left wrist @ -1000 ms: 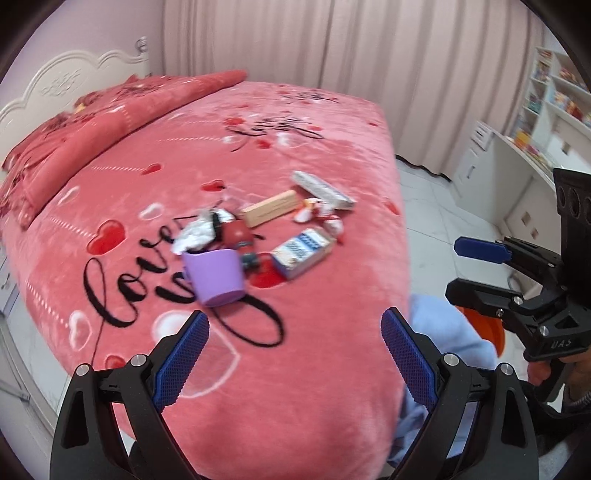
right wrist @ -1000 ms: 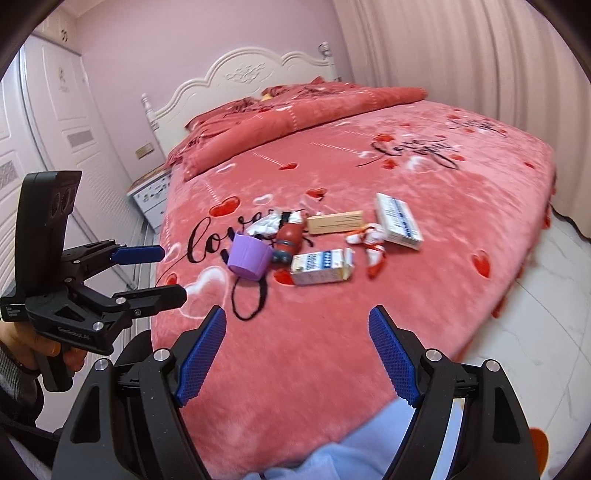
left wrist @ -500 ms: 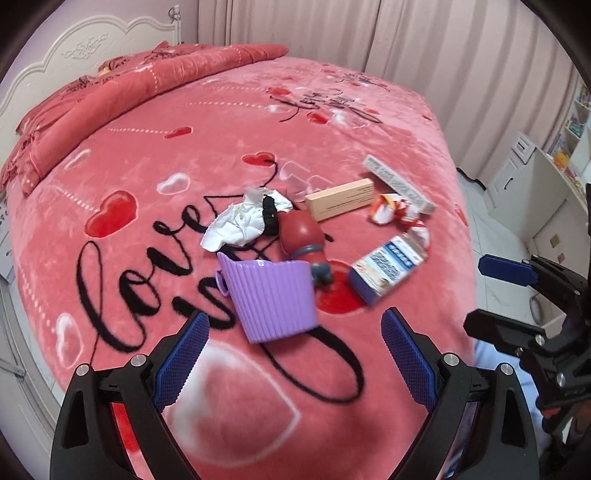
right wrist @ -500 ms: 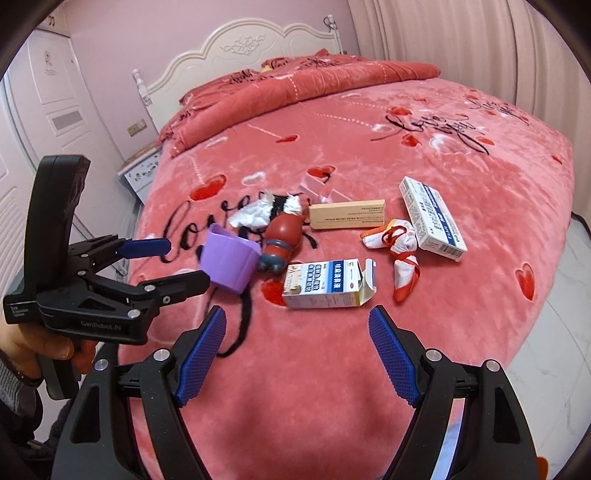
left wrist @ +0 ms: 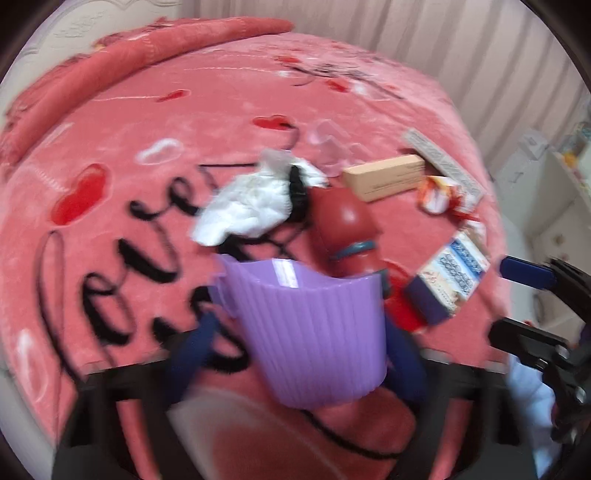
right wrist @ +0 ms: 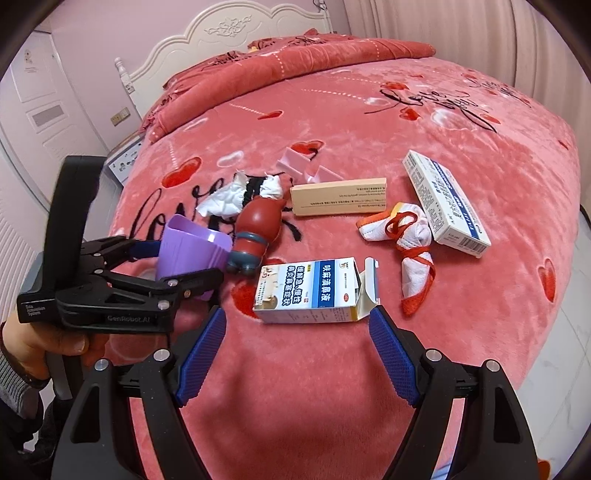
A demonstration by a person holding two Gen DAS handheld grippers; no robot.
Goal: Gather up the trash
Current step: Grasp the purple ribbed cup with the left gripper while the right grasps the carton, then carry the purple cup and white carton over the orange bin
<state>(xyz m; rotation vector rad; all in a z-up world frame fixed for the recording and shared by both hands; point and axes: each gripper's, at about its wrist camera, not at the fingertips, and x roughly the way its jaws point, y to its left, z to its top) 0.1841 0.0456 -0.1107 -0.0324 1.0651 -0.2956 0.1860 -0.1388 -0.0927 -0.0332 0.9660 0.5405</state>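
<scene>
A small purple ribbed bin (left wrist: 314,332) stands on the pink bedspread, between the fingers of my left gripper (left wrist: 295,354). The jaws are closing around it; a gap still shows at the left pad in this blurred view. Behind the bin lie a crumpled white tissue (right wrist: 225,199) and a red toy figure (right wrist: 255,229). My right gripper (right wrist: 295,354) is open, with nothing between its fingers. A white and blue carton (right wrist: 314,291) with a torn flap lies just ahead of its tips. Further back are a tan box (right wrist: 338,197), a long white box (right wrist: 443,203) and a red and white wrapper (right wrist: 406,236).
A person's hand (right wrist: 44,343) holds the left gripper's black handle at the bed's left side. A folded red quilt (right wrist: 295,70) and white headboard (right wrist: 229,33) close the far end. The bed drops to a tiled floor (right wrist: 569,332) on the right.
Both grippers have come down and forward to the pile. The left jaws have narrowed around the purple bin. The right gripper now hangs just short of the white and blue carton.
</scene>
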